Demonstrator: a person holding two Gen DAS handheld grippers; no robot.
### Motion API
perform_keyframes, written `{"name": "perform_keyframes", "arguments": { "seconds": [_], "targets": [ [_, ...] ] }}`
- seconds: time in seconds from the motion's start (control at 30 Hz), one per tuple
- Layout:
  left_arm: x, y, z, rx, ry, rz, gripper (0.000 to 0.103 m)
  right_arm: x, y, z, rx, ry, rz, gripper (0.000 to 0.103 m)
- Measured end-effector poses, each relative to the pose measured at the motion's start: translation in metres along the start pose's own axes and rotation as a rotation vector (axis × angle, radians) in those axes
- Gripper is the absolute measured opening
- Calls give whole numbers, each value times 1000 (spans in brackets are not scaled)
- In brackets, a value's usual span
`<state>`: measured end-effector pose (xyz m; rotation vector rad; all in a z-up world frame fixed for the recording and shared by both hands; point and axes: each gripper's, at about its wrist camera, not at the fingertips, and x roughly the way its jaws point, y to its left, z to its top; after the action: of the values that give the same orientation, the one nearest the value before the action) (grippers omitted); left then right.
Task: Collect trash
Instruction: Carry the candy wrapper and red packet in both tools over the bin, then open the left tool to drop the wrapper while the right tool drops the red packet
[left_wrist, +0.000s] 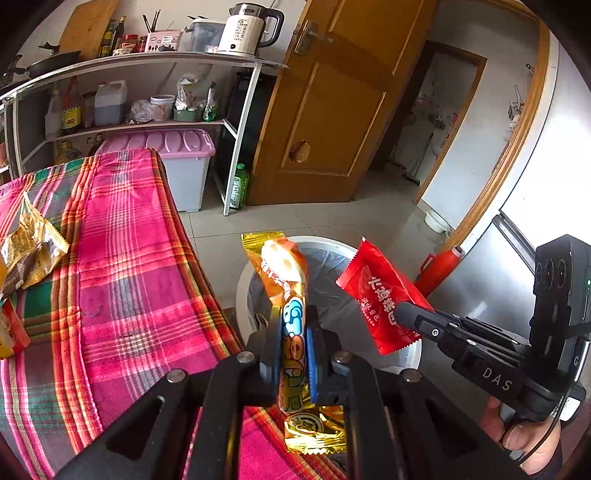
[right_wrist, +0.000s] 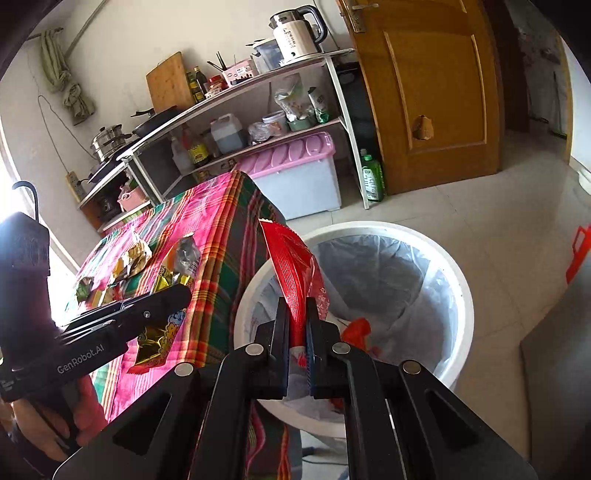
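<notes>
Above the white round liner-lined bin (right_wrist: 458, 295) right of the plaid tabletop (left_wrist: 122, 258), left tool (left_wrist: 293, 347) pinches a crinkly orange foil snack wrapper (left_wrist: 286, 273) mid-length, right tool (right_wrist: 297, 345) a red plastic sachet (right_wrist: 295, 273) near its end, both probably light, limp, slippery.

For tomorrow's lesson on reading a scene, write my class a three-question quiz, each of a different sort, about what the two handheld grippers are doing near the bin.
1. True or false: the left gripper is shut on the orange-and-gold snack wrapper.
2. What does the right gripper hold? A) green plastic bottle B) red foil sachet C) white kettle
3. Fill in: other wrappers lie on the pink plaid ____.

Key
1. True.
2. B; it hangs over the white round bin with a clear liner.
3. Tablecloth.
</notes>
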<state>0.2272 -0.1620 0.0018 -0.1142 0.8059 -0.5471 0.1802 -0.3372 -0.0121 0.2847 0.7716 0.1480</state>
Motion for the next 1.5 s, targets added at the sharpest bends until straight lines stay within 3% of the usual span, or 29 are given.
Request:
{"name": "perform_keyframes", "arguments": {
  "seconds": [0.47, 0.77, 0.97, 1.5],
  "targets": [
    [37, -14, -2, -8, 81, -15, 12, 12, -26, -7, 57, 50, -26, 7],
    [49, -12, 0, -40, 114, -23, 21, 14, -33, -7, 80, 51, -48, 22],
    [46, -13, 0, -40, 105, -36, 29, 10, -31, -6, 75, 41, -43, 26],
    [-15, 8, -6, -75, -21, -38, 29, -17, 5, -3, 7, -32, 43, 26]
  ]
}}
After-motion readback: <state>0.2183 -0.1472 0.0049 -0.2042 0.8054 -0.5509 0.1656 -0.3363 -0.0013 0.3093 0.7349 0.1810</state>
